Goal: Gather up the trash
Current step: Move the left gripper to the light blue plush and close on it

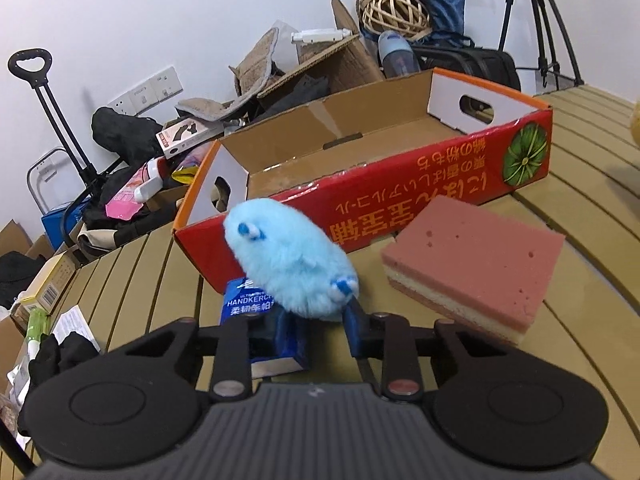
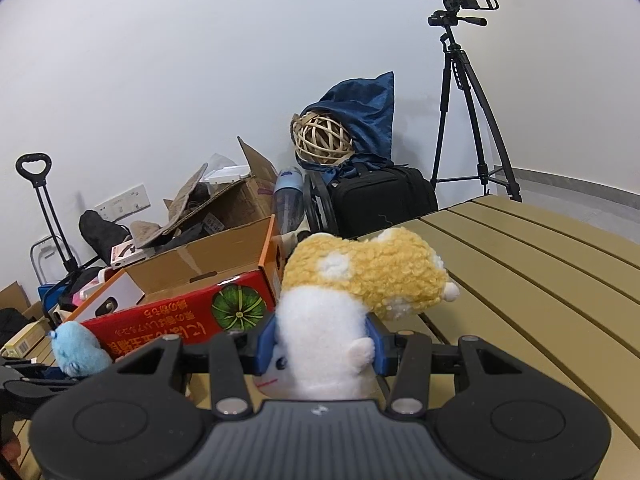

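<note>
Gripping, left hand-held gripper [image 1: 318, 330]: blue fingers clamped on the lower end of a fluffy light-blue plush toy [image 1: 288, 258], raised above a blue handkerchief tissue packet [image 1: 250, 308].
Gripping, right hand-held gripper [image 2: 318, 346]: part-closed fingers pressing the white belly of a curly yellow-and-white plush toy [image 2: 360, 280].
Tabletop [image 1: 580, 208]: tan slats.
Sponge [image 1: 472, 268]: pink and cream layered block, lying just right of the blue toy.
Box [image 1: 400, 172]: open red cardboard tray with pumpkin print, behind toy and sponge.
Background: black tripod [image 2: 468, 112] by white wall.
</note>
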`<state>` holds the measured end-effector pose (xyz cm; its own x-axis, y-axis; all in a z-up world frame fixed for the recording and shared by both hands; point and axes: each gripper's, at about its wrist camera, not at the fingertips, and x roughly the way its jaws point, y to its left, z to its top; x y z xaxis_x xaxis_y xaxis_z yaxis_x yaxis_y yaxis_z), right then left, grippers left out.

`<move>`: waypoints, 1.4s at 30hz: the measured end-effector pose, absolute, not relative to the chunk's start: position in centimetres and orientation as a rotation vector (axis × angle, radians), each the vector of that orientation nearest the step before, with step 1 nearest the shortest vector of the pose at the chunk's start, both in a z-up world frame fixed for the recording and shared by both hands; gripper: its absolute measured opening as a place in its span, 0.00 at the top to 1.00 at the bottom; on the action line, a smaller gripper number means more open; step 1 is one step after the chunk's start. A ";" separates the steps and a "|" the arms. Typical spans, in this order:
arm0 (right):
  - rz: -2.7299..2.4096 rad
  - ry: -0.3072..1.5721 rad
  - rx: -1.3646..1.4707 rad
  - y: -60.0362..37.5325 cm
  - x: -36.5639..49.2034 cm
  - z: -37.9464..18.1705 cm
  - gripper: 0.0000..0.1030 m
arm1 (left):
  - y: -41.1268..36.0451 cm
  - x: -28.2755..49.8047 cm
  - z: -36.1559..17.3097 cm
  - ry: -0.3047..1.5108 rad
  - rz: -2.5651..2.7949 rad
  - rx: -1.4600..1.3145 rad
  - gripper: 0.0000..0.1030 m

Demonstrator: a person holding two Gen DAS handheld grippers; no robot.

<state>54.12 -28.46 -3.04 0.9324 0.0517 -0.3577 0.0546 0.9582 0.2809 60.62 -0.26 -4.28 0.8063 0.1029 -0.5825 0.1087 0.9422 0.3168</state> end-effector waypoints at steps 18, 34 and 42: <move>0.005 0.365 0.294 -28.7 53.7 -2.7 0.56 | 0.2 57.6 -2.7 0.583 -0.092 0.231 0.40; -0.045 0.365 0.311 -30.0 54.2 -2.8 0.56 | -4.3 62.9 -2.0 0.558 0.199 0.142 0.13; -0.058 0.392 0.312 -30.4 55.0 -3.4 0.56 | -2.3 64.6 -2.6 0.644 0.273 0.039 0.34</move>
<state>55.04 -30.41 -3.39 0.9233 0.0041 -0.3841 0.1155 0.9507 0.2877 64.56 -2.33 -2.58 0.7649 0.2635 -0.5877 -0.2396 0.9634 0.1201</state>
